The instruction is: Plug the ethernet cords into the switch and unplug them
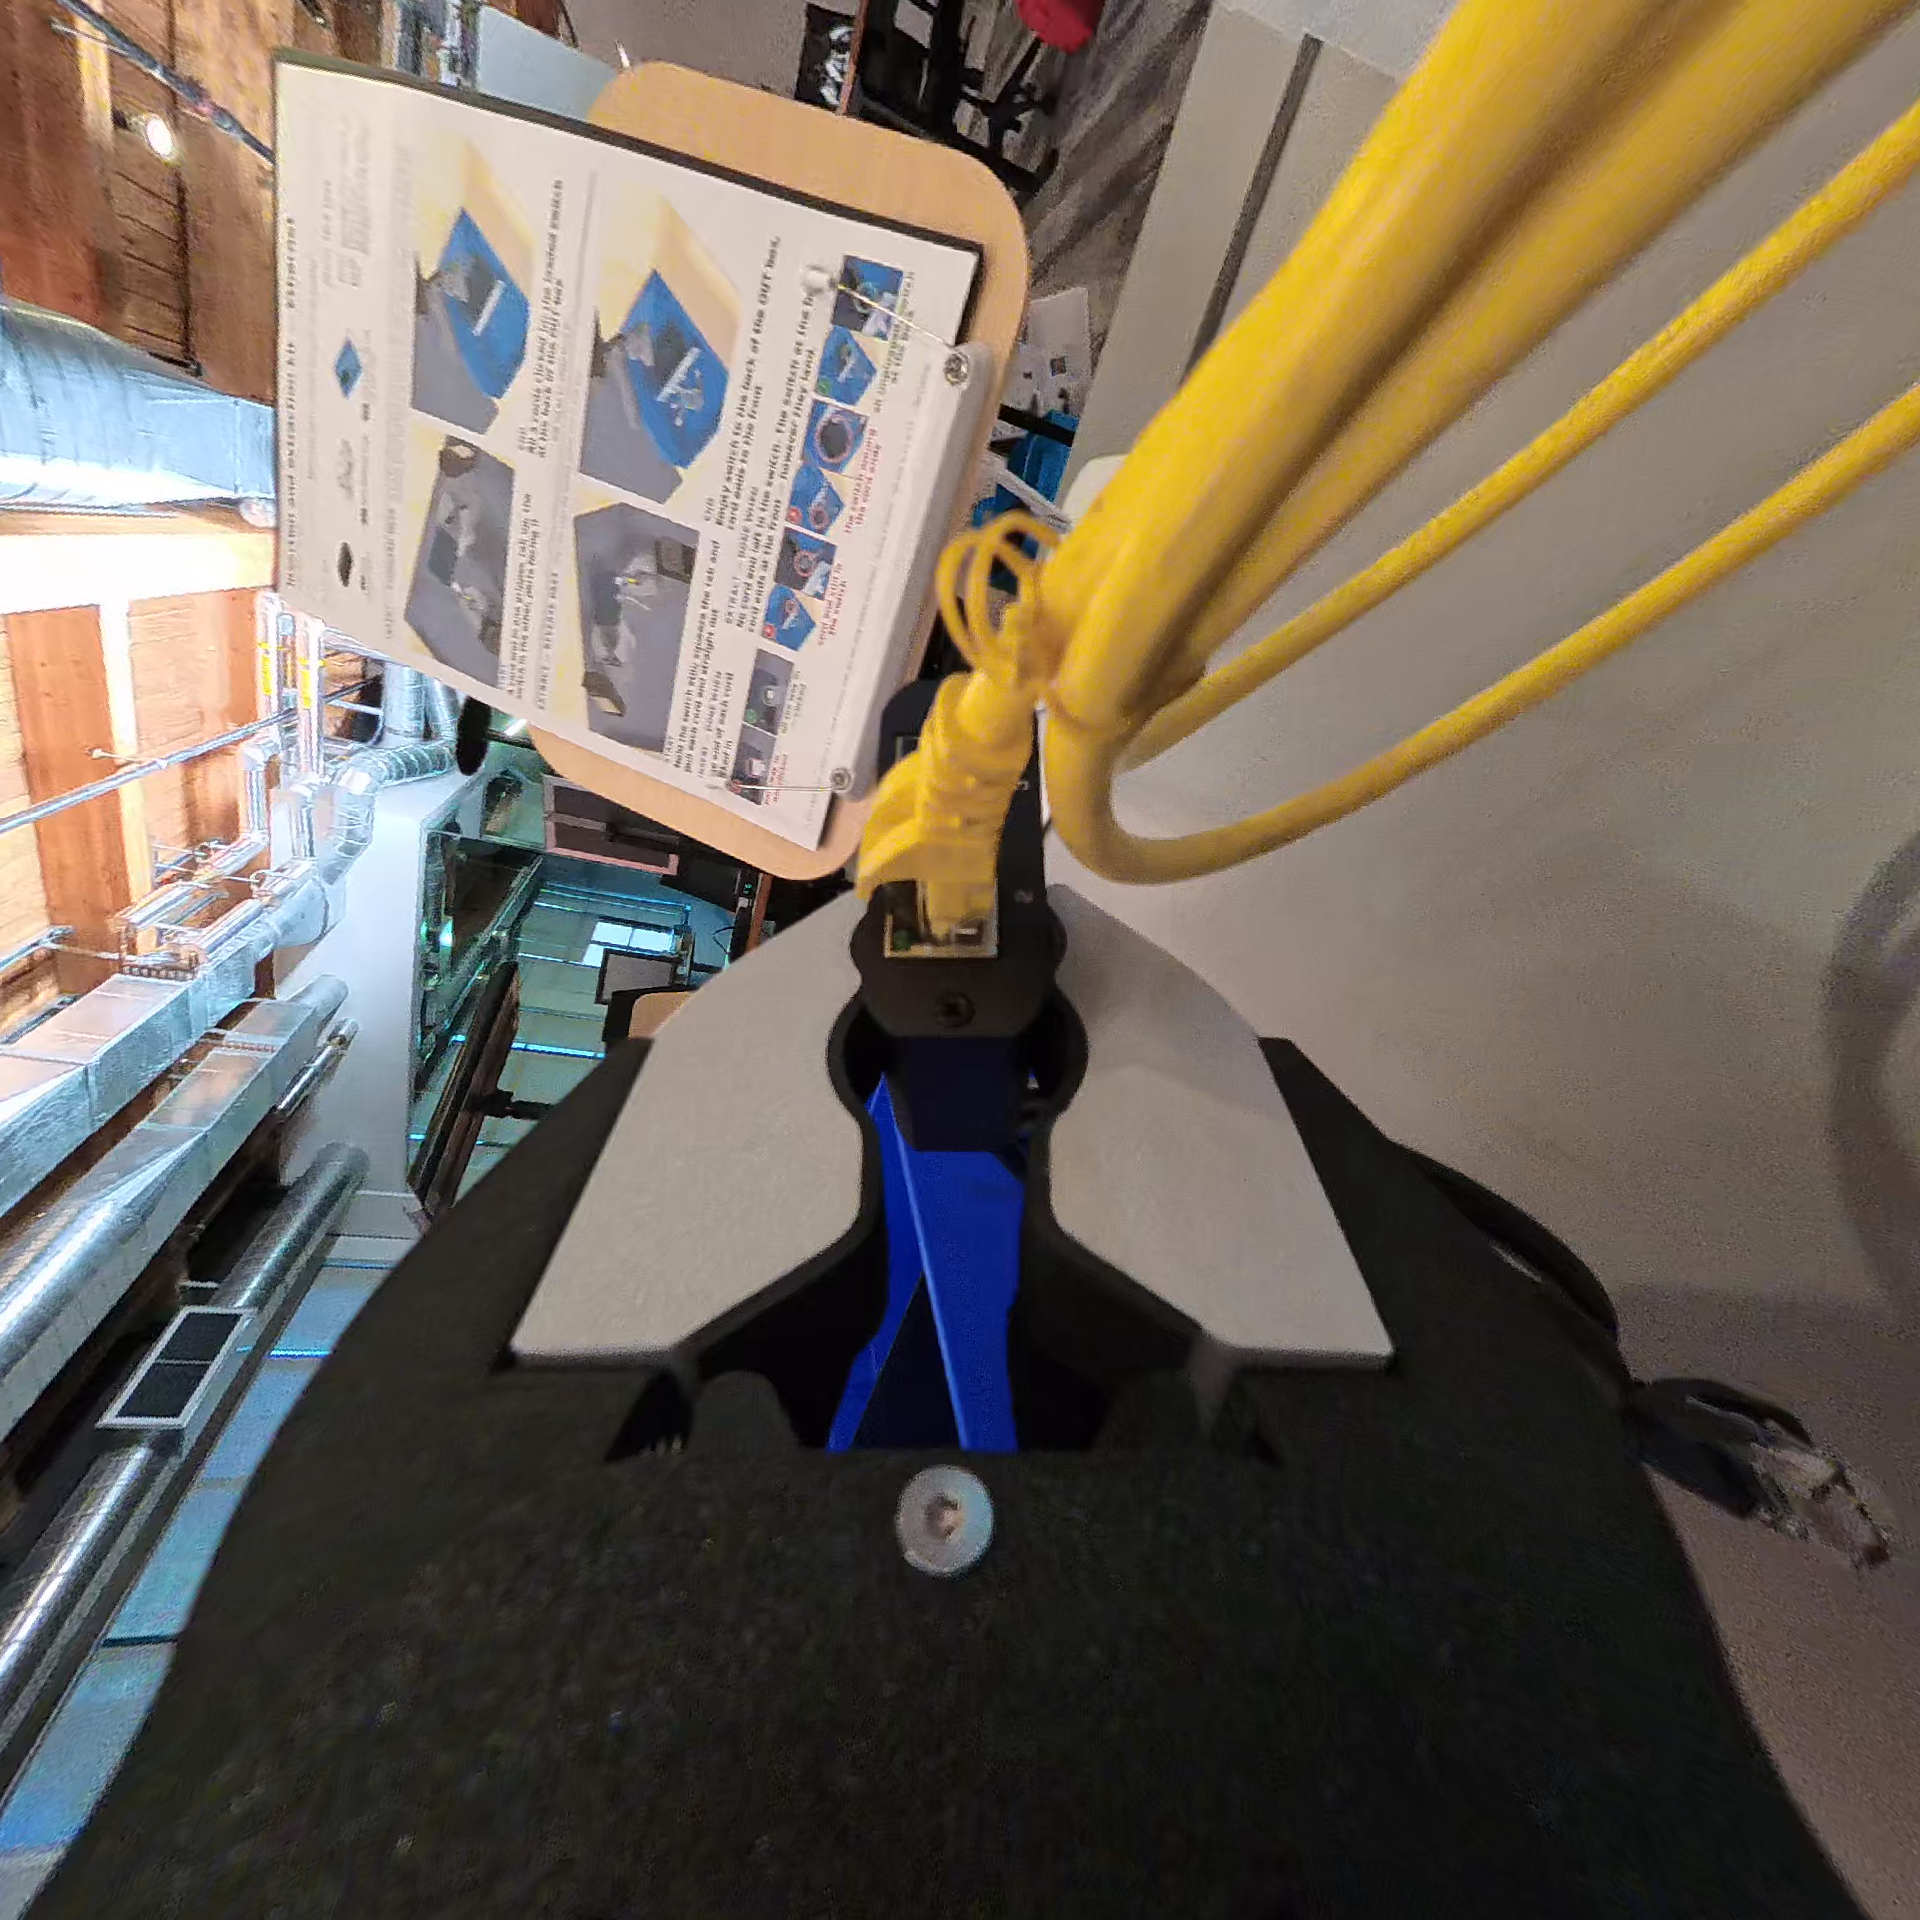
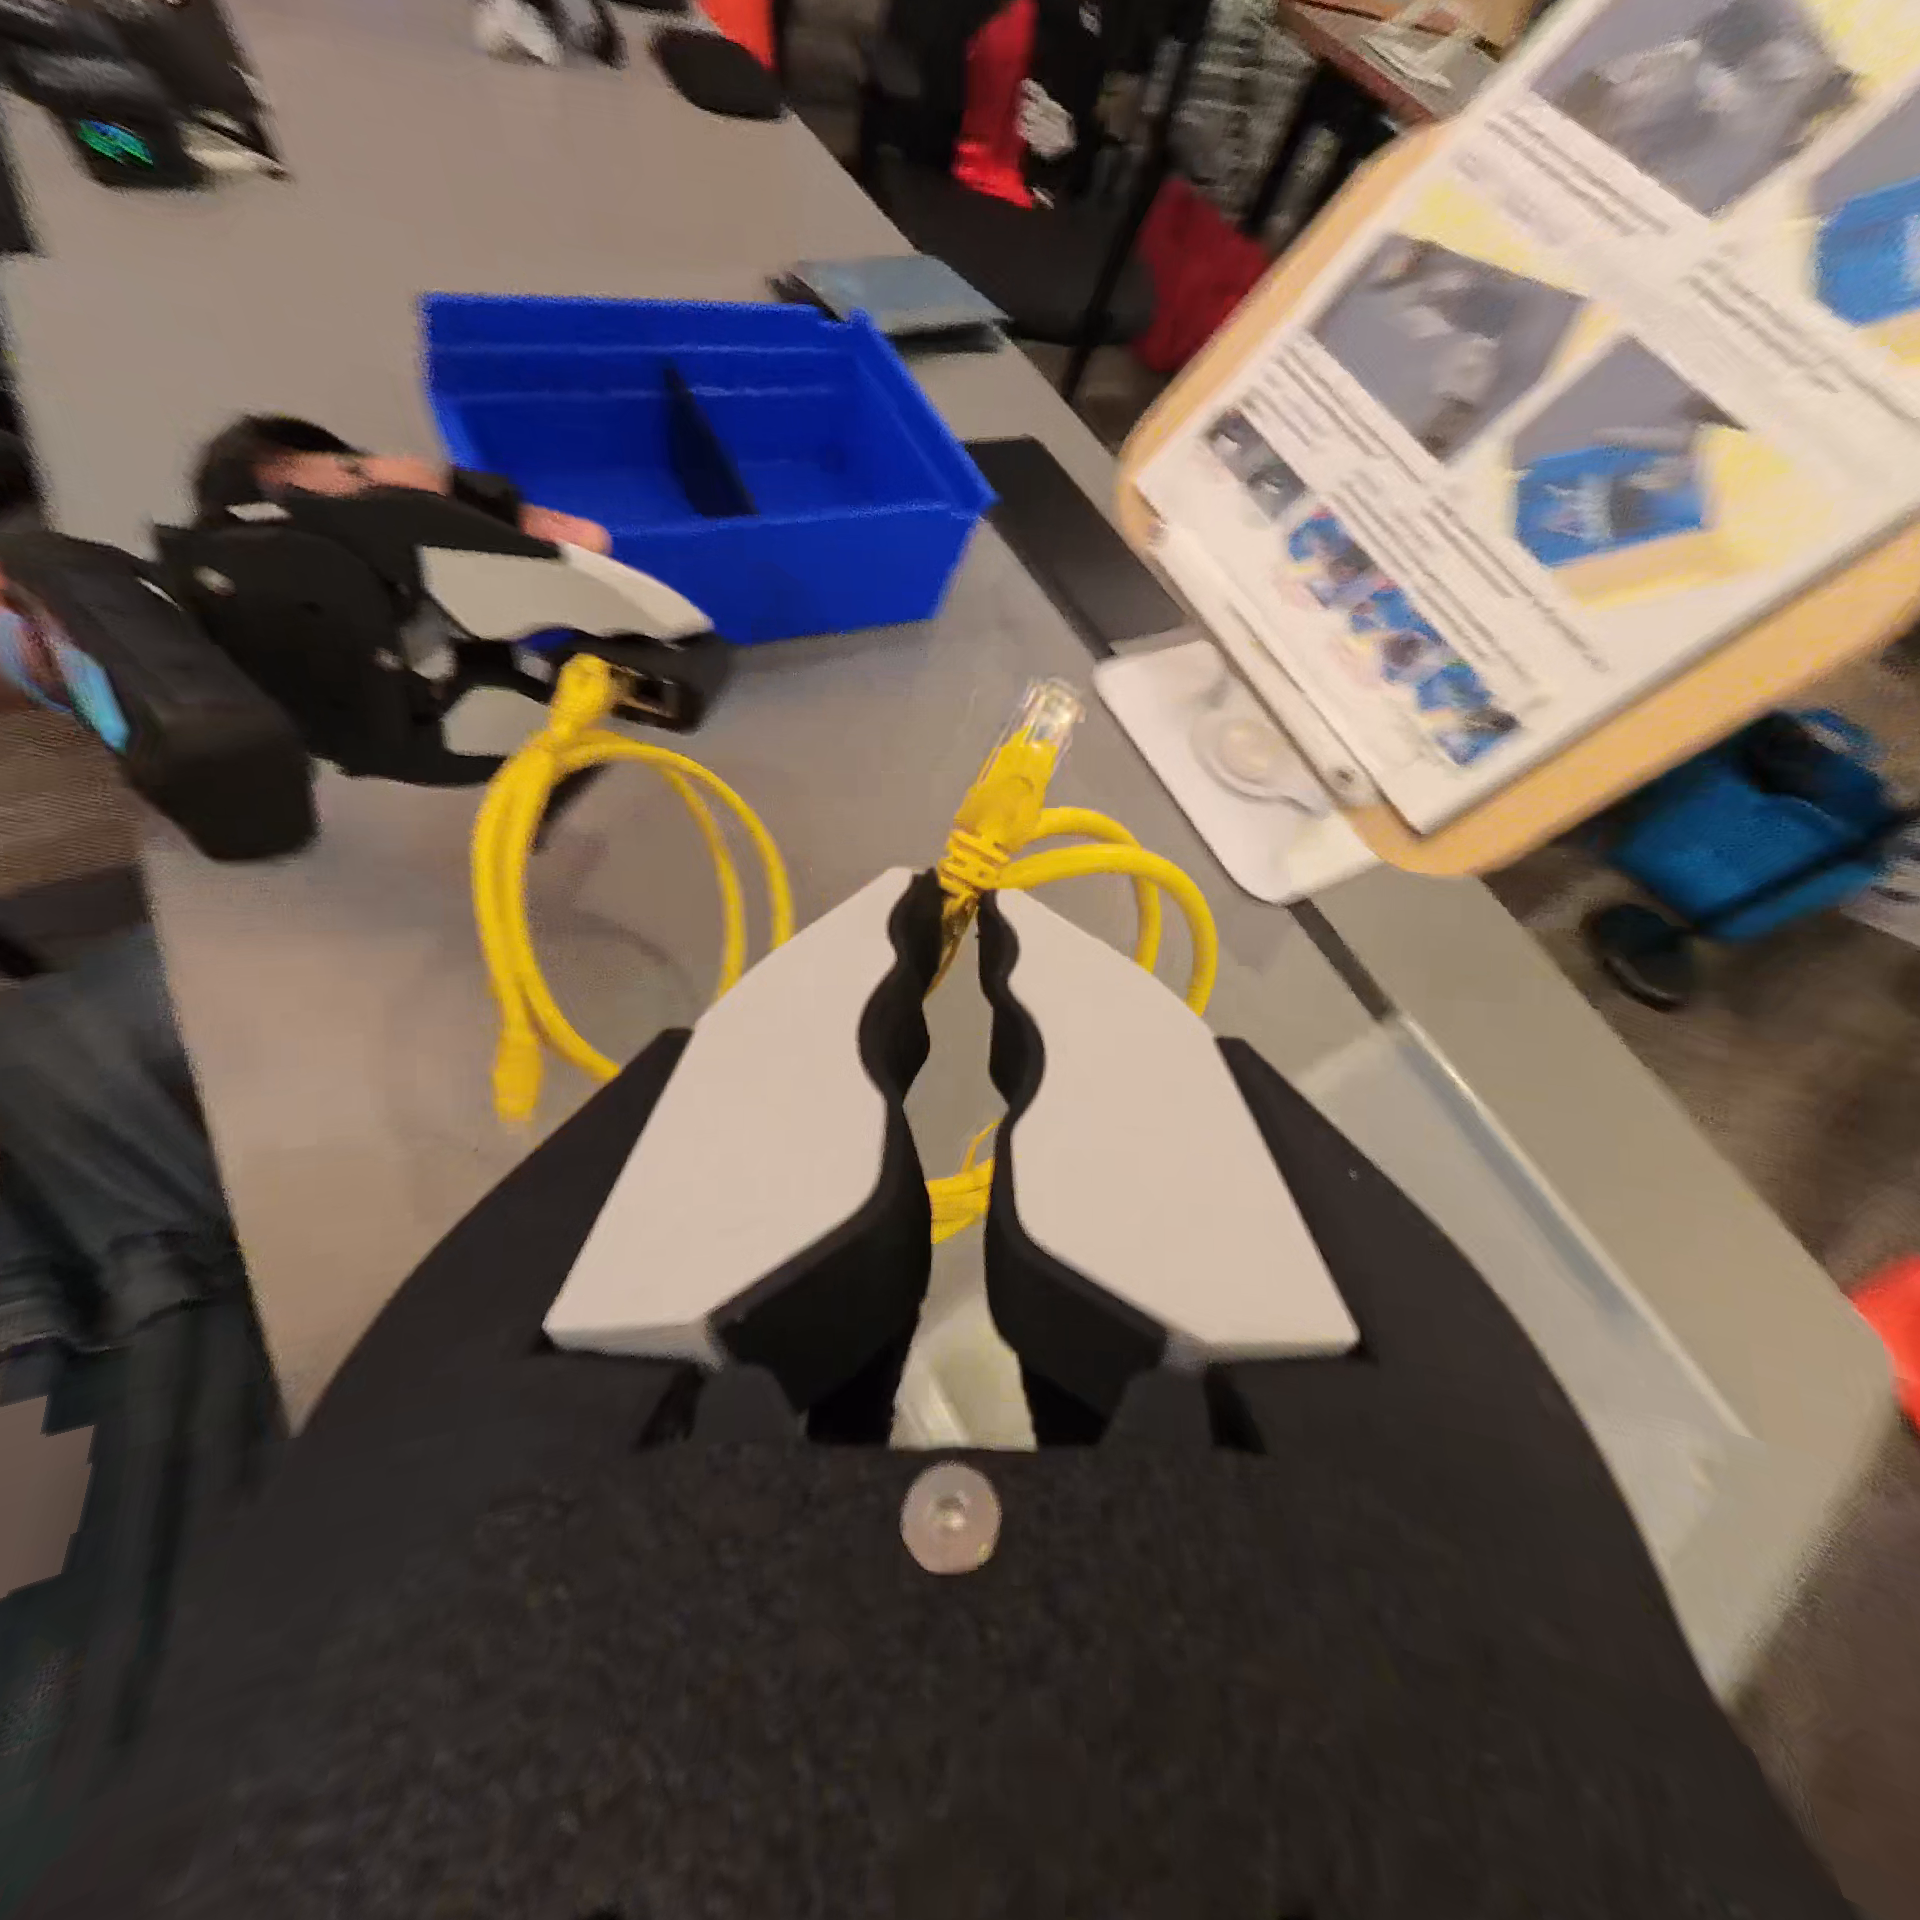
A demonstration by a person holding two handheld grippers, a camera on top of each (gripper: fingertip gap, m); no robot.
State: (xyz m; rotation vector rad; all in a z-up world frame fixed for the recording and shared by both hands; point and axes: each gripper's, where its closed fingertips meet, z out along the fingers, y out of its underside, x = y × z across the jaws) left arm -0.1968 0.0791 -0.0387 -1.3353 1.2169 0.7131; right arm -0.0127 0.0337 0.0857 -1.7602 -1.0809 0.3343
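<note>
My left gripper [image 1: 956, 920] is shut on a small black switch [image 1: 951, 992], its grey fingers [image 1: 748, 1060] on either side of it. One yellow ethernet cord [image 1: 956, 790] is plugged into a port of the switch, and its coil [image 1: 1299, 582] hangs off to the right. The right wrist view shows the same gripper [image 2: 665, 660], switch [image 2: 698, 681] and plugged cord [image 2: 582, 769] low over the grey table [image 2: 312, 312]. My right gripper [image 2: 954, 899] is shut on a second yellow cord [image 2: 1003, 800] just behind its boot. Its clear plug [image 2: 1049, 712] points forward, free in the air.
A blue divided bin [image 2: 707, 468] stands on the table behind the switch. An instruction sheet on a wooden board [image 2: 1558, 416] stands on a white base [image 2: 1236, 769] at the table's right edge; it also shows in the left wrist view [image 1: 623, 436]. A person's legs [image 2: 94, 1091] are at the left. Some 25 cm of space lies between my two pairs of fingers.
</note>
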